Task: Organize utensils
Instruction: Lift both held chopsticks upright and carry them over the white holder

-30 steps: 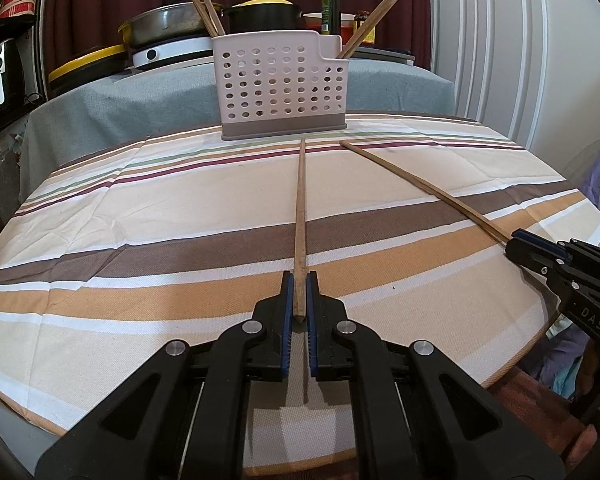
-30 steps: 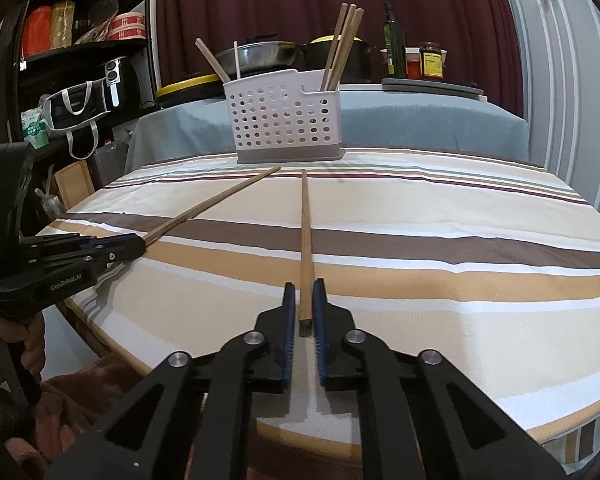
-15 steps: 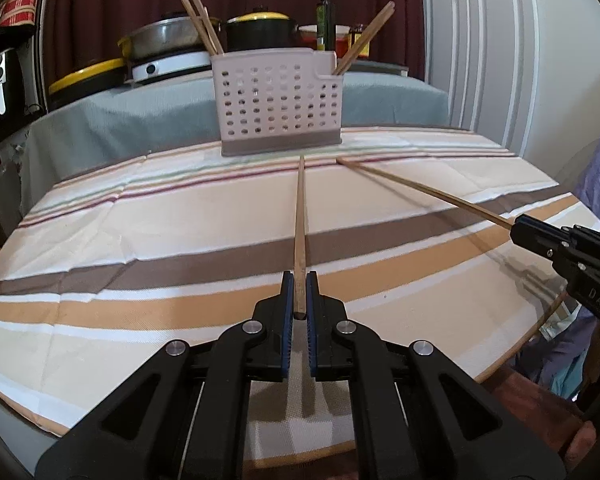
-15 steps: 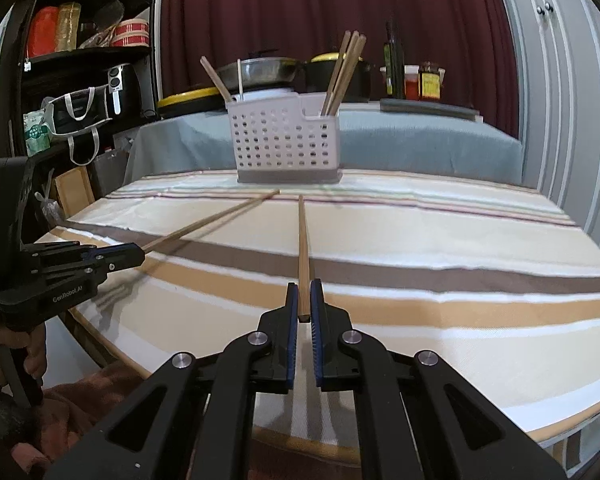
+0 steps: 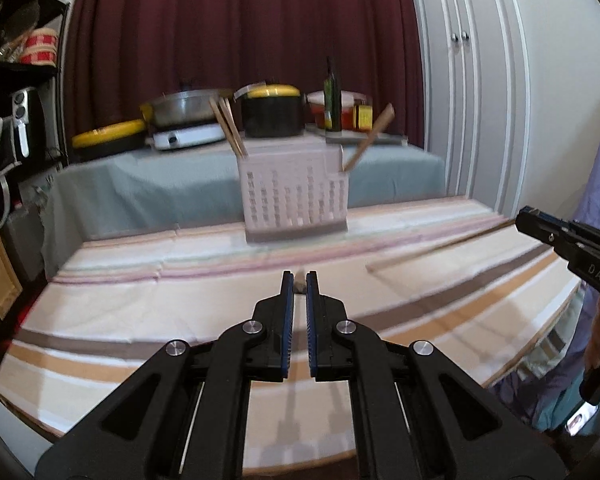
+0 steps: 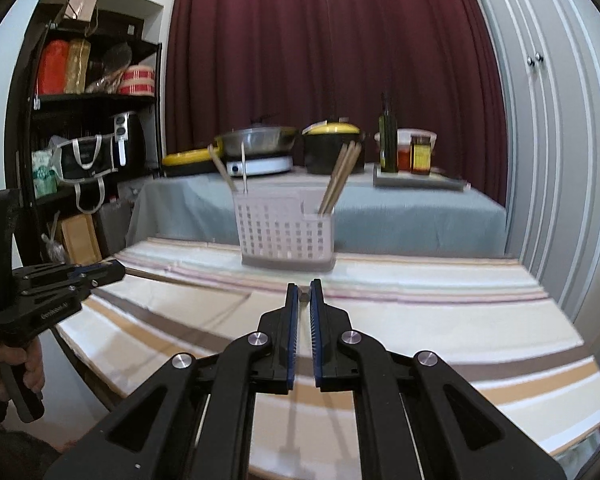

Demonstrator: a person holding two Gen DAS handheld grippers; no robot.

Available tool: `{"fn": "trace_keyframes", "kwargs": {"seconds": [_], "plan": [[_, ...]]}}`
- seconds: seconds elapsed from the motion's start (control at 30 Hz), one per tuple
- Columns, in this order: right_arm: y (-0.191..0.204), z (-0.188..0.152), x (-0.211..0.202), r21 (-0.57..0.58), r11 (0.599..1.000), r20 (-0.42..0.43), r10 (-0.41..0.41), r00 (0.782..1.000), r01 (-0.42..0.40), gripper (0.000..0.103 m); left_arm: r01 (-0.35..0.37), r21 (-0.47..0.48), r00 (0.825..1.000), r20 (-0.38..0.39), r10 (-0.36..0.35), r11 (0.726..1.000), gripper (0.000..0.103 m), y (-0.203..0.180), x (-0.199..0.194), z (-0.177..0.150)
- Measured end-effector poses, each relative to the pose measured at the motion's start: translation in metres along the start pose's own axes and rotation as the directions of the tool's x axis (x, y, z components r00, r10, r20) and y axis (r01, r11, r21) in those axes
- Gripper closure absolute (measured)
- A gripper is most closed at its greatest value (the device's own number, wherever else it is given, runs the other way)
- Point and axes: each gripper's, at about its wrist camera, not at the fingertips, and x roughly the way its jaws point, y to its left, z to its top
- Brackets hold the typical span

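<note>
A pale perforated utensil basket (image 5: 296,196) (image 6: 286,236) stands on the striped tablecloth, with wooden chopsticks (image 5: 230,128) (image 6: 342,178) leaning out of it. My left gripper (image 5: 299,280) (image 6: 116,270) is shut on a chopstick (image 5: 299,285) held above the table and seen end-on, pointing toward the basket. My right gripper (image 6: 304,290) (image 5: 526,216) is shut on a second chopstick (image 6: 303,297) (image 5: 440,250), also raised off the cloth. Both frames are blurred.
The round table (image 5: 100,312) has its edge close below both grippers. Behind it a grey-covered counter (image 6: 400,208) carries pots, a pan, a bottle and jars. A dark shelf unit (image 6: 84,128) stands left and white cupboard doors (image 5: 464,100) right. A person's hand (image 6: 28,364) grips the left tool.
Both grippers have lifted their chopsticks off the tablecloth and swung up. The sticks that lay along the table now point forward, seen almost end-on. The basket looks nearer.
</note>
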Motion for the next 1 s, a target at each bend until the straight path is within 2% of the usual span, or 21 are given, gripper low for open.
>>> {"fn": "trace_keyframes", "kwargs": {"seconds": [0.1,0.33,0.67,1.0], "plan": [[-0.001,0.015,-0.003,-0.001,1.000,0.019,-0.004,1.000,0.004,0.096,-0.007,-0.006,0.999,0.044,0.007,1.000,0.096,0.005,-0.012,0.021],[-0.005,0.039,0.008,-0.013,1.000,0.004,-0.008,1.000,0.008,0.096,-0.023,-0.014,0.997,0.068,0.024,1.000,0.097,0.013,-0.011,0.050],[-0.001,0.061,0.037,-0.038,0.999,0.017,-0.005,1.000,0.005,0.096,-0.050,-0.055,0.995,0.089,0.055,0.997,0.096,0.028,0.016,0.073],[-0.004,0.072,0.057,-0.027,1.000,0.041,-0.002,0.999,0.003,0.096,-0.044,-0.087,0.994,0.099,0.053,0.995,0.096,0.036,0.033,0.087]]}}
